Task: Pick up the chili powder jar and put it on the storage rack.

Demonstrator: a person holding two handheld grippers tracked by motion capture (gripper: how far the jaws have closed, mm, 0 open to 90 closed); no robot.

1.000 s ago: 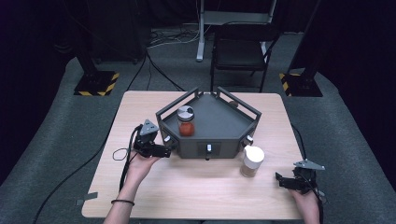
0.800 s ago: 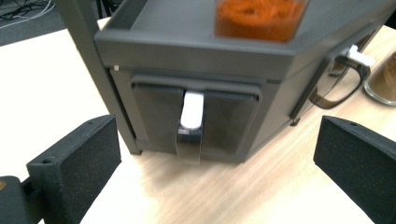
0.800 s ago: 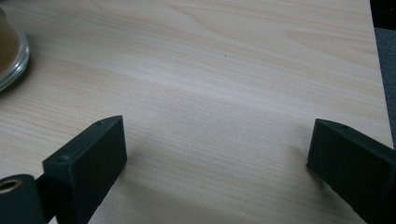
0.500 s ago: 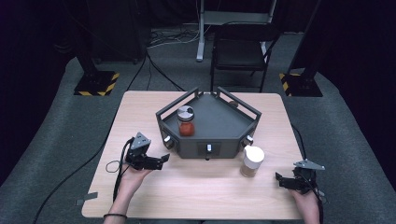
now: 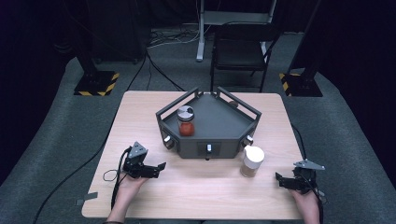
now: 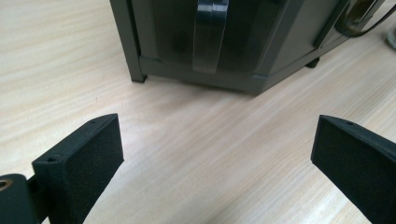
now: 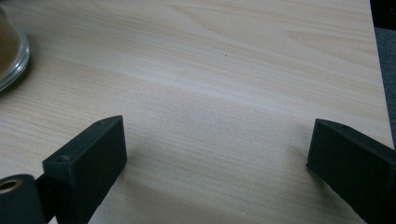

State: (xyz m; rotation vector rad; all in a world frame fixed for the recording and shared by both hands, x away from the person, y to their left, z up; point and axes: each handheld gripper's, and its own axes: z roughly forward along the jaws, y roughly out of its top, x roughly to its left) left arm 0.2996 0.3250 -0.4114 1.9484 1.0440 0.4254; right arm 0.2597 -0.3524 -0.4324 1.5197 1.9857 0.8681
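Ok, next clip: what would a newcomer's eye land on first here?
Probably the dark angular tray at the table's centre, with a red-filled, silver-lidded jar standing inside its left part. Next, the white-lidded jar on the table just off the tray's front right corner, with both open grippers resting nearer the person.

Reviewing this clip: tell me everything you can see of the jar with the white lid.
The jar with the white lid stands upright on the wooden table, just off the front right corner of the dark tray, close to it; contact cannot be told. It looks like clear glass holding something brownish, with a wide, round white cap screwed on. Neither gripper touches it. The right gripper view shows its rounded glass base at the left edge.
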